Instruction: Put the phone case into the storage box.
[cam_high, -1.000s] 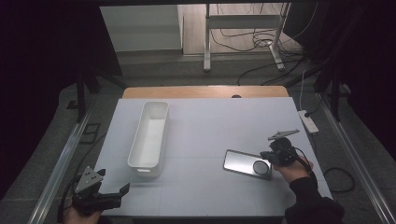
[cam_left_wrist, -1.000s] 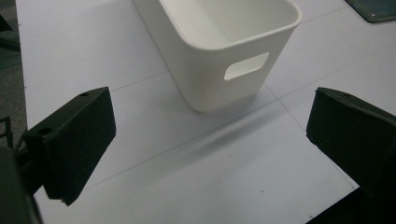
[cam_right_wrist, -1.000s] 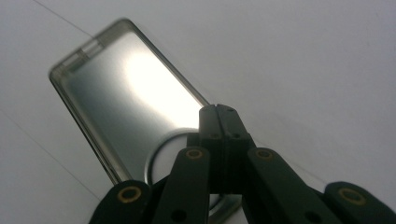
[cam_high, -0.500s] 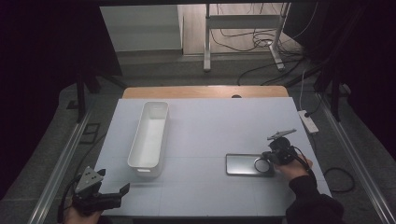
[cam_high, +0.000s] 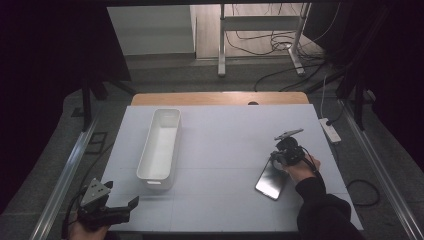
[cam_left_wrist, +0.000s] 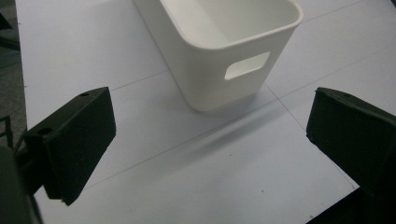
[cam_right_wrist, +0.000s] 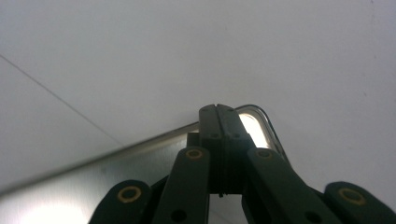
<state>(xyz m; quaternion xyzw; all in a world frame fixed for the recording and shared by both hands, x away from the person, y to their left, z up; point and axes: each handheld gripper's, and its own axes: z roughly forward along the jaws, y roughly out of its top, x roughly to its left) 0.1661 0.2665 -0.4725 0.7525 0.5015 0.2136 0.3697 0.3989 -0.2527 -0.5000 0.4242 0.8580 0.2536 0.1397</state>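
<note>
Black fingers of the right gripper (cam_high: 278, 159) press together against a phone (cam_high: 271, 181); left gripper (cam_high: 126, 209) fingers spread.

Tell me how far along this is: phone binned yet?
Nothing is done: the white bin is empty. In hand: the right gripper, jaws shut, presses on a corner of the phone, which lies flat on the table. The left gripper waits open near the bin. Left, apparently: lifting the phone into the bin.
</note>
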